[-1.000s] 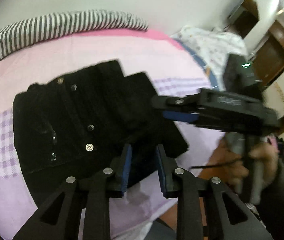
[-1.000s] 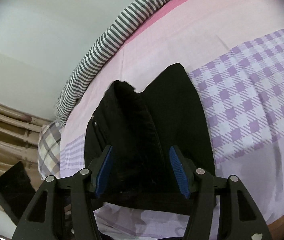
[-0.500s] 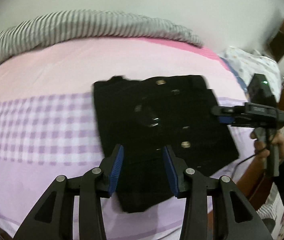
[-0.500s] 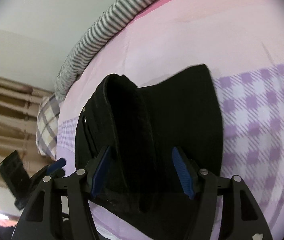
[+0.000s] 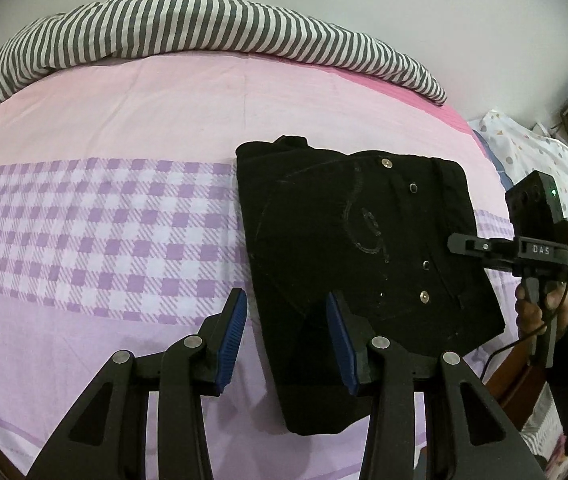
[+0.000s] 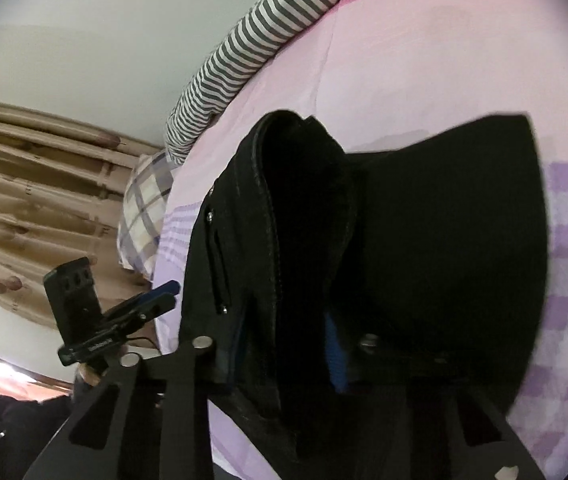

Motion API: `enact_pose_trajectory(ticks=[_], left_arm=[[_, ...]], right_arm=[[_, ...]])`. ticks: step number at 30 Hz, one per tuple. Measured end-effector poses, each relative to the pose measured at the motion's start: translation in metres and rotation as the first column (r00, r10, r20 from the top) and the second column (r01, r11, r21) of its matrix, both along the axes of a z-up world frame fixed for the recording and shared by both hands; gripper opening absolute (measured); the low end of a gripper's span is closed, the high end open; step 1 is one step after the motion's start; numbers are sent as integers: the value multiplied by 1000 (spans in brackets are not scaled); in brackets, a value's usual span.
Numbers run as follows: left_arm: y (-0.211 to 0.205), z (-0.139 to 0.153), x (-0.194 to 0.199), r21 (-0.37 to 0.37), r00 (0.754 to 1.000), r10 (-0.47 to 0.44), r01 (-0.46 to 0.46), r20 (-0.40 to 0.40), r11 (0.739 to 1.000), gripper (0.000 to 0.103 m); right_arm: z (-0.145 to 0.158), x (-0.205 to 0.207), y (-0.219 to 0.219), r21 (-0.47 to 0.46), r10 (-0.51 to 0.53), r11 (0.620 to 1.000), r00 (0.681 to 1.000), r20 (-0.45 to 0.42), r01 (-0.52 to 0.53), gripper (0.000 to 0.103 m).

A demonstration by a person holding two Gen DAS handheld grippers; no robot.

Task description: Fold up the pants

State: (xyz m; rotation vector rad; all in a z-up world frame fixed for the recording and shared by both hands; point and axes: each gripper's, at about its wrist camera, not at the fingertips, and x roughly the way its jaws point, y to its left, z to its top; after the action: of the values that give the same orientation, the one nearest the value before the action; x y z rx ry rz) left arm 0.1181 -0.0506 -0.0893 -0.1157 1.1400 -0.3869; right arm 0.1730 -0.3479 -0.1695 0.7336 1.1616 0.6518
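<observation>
The black pants [image 5: 360, 248] lie folded into a compact rectangle on the pink and purple checked bed sheet [image 5: 95, 236]. My left gripper [image 5: 286, 344] is open over the near left edge of the pants, one finger over the sheet and one over the cloth. My right gripper [image 6: 284, 354] stands at the pants' [image 6: 424, 240] right edge, its jaws around a raised fold of the waistband [image 6: 304, 208]. It also shows in the left wrist view [image 5: 460, 246], touching the right edge.
A grey and white striped duvet [image 5: 203, 36] lies rolled along the bed's far side. A patterned pillow [image 5: 532, 156] is at the right and a checked pillow [image 6: 143, 208] by the curtain [image 6: 23, 184]. The bed's near edge is just below the pants.
My left gripper has pulled back and swung left and opened wider. My right gripper has moved in on the raised waistband fold and narrowed around it.
</observation>
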Motion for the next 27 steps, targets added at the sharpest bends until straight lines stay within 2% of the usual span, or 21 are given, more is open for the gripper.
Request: enact_pose_trajectory(ticks=[1, 4, 8, 11, 16, 20, 25, 27], left_arm=[[0, -1, 1, 3, 1000, 0, 0, -1, 1000, 43], [-1, 0, 1, 4, 1000, 2, -2, 7, 1000, 43], [-1, 6, 5, -7, 1000, 3, -3, 24, 1000, 43], [-6, 16, 8, -19, 999, -9, 10, 53, 1000, 43], [-24, 31, 10, -46, 993, -59, 65, 104, 997, 43], [-49, 35, 10, -47, 982, -126, 134, 138, 990, 43], [-72, 23, 6, -29, 974, -195, 200, 115, 979, 43], [-78, 17, 2, -13, 969, -225, 228, 102, 974, 43]], right_arm=[[1, -2, 3, -18, -29, 999, 1000, -10, 29, 20], [15, -11, 11, -89, -94, 992, 996, 8, 94, 16], [45, -25, 14, -110, -161, 980, 986, 41, 165, 11], [75, -36, 15, -127, -179, 974, 980, 91, 190, 10], [98, -50, -3, -183, -228, 950, 963, 142, 252, 10], [86, -55, -34, -210, -297, 926, 948, 111, 315, 10], [56, -65, -56, -218, -385, 898, 922, 36, 383, 10], [48, -66, -56, -233, -385, 893, 922, 42, 384, 10]])
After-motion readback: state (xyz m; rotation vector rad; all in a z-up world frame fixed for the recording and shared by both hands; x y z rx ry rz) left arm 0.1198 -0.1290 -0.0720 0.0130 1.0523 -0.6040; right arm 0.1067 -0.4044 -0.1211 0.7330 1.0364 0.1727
